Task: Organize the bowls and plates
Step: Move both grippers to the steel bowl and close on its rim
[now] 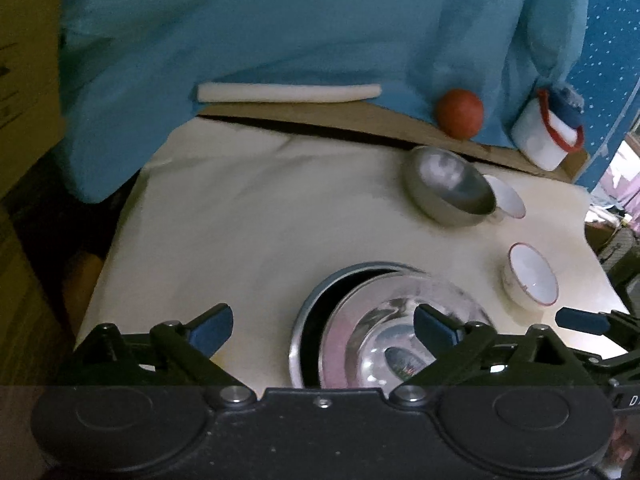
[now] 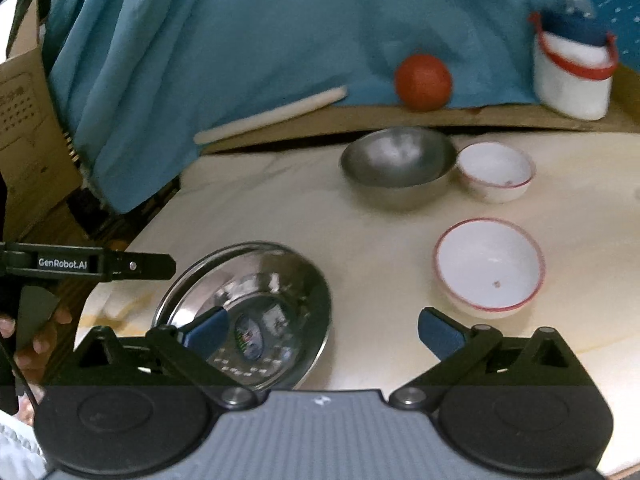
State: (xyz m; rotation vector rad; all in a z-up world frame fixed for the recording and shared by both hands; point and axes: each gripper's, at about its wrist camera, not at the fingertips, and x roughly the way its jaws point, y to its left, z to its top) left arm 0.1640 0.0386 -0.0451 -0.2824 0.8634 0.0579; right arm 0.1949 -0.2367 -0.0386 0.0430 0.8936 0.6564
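Observation:
A shiny steel plate (image 1: 368, 320) lies tilted in a darker steel plate (image 1: 316, 300) on the cream table top, close in front of me. My left gripper (image 1: 324, 328) stands open above them, its right finger over the shiny plate and pressing on nothing. My right gripper (image 2: 324, 332) is open too, with the steel plate (image 2: 272, 280) under its left finger. Farther back stand a steel bowl (image 2: 396, 164) and a small white red-rimmed bowl (image 2: 496, 170) side by side. A larger white red-rimmed bowl (image 2: 490, 266) sits nearer, to the right.
Along the back lie a white roll (image 1: 288, 93), an orange-red ball (image 2: 423, 82) and a white red-rimmed pot with a blue lid (image 2: 572, 76) against blue cloth (image 2: 240, 40). A cardboard box (image 2: 28, 140) stands left. The table's left edge (image 2: 132, 248) is near the plates.

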